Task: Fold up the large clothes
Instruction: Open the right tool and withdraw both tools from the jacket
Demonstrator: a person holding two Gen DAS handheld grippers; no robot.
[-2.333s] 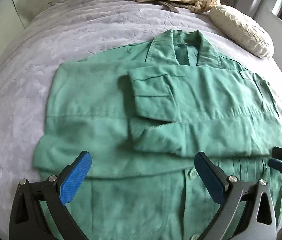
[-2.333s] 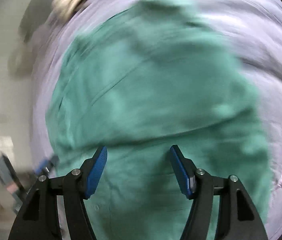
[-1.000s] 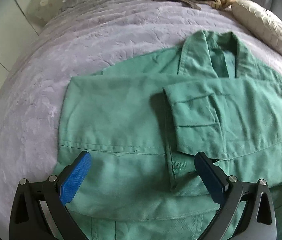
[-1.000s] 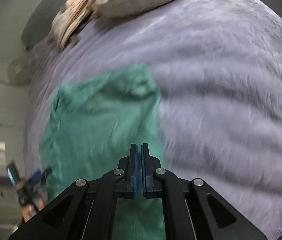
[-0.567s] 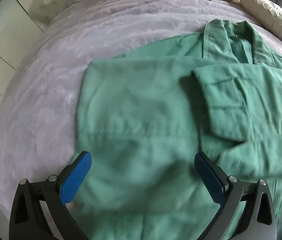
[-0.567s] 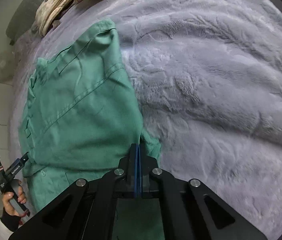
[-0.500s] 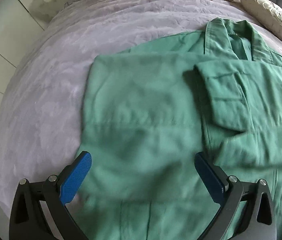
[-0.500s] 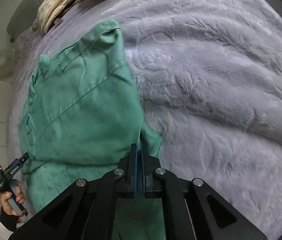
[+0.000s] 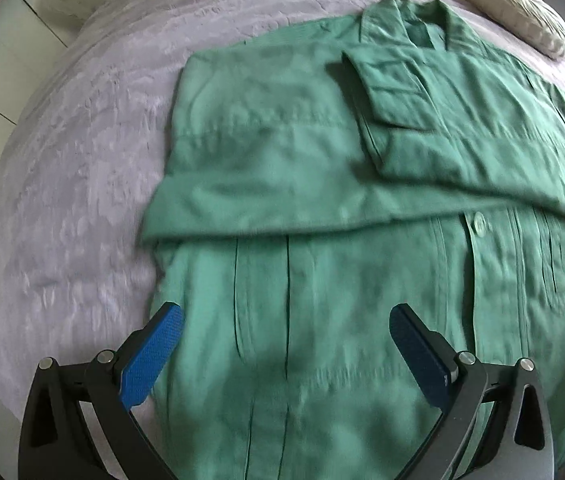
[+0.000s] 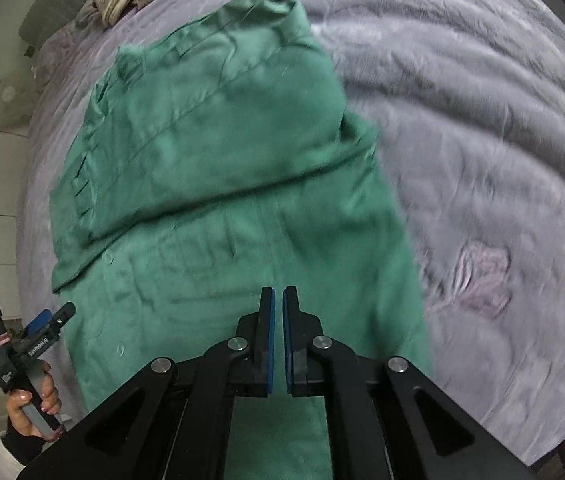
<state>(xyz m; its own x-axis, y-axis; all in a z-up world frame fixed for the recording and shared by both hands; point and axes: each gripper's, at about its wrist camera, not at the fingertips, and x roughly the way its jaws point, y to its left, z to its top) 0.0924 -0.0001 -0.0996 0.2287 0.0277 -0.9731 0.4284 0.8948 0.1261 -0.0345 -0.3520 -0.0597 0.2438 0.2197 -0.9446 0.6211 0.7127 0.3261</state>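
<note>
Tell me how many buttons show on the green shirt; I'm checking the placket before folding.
1 clear pale round button on the green cotton shirt, just below the folded sleeves in the left wrist view. Others may be hidden or blurred.

You get soft, even daylight in both views, with only faint shadows under the folds of the green shirt. Motion blur smears the near cloth and the purple bedspread. Fisheye bending bows every edge, ringed by a dark vignette.
</note>
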